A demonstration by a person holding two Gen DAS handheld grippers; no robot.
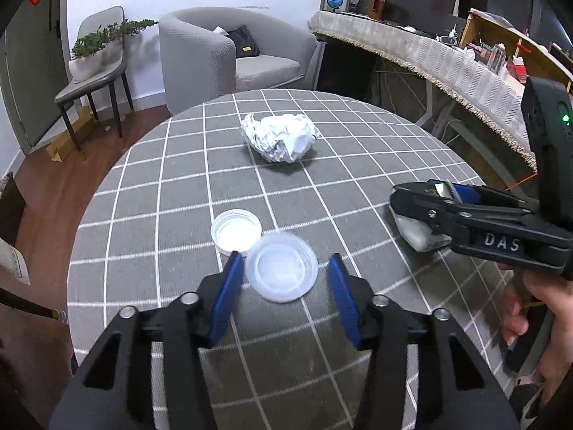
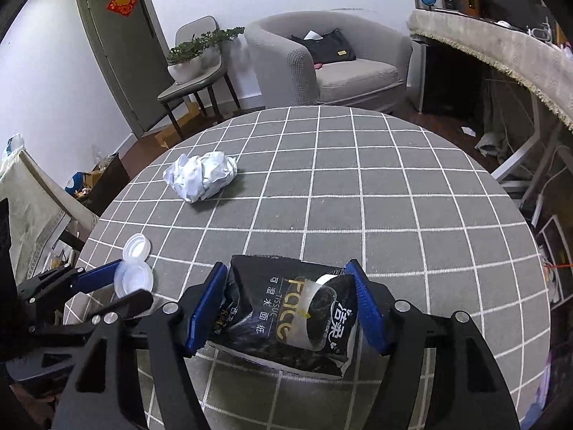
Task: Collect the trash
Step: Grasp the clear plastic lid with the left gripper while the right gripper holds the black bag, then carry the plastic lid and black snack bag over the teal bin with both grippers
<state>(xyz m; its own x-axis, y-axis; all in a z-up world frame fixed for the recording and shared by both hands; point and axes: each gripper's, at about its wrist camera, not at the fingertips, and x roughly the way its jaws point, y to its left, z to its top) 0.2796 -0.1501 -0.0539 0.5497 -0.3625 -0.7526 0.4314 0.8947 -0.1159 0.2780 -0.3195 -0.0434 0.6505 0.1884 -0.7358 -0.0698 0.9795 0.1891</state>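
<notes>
A clear plastic lid (image 1: 282, 272) lies on the grey checked tablecloth (image 1: 161, 197) between the blue pads of my left gripper (image 1: 285, 257), which is open; neither pad presses on it. A white screw cap (image 1: 236, 231) touches the lid's far left side. Further back sits a crumpled white paper ball (image 1: 279, 138). My right gripper (image 2: 286, 266) is shut on a black tissue packet (image 2: 286, 315), squeezing it at both sides. The right wrist view also has the paper ball (image 2: 202, 175), the cap (image 2: 137, 247) and the left gripper (image 2: 125, 283) around the lid (image 2: 133, 278).
The round table's edge curves close on the left and right. Beyond it stand a grey armchair (image 1: 229, 53) holding a black bag, a chair (image 1: 96, 71) bearing a potted plant, and a cluttered desk (image 1: 412, 46) at the right. A person's hand (image 1: 530, 308) holds the right gripper.
</notes>
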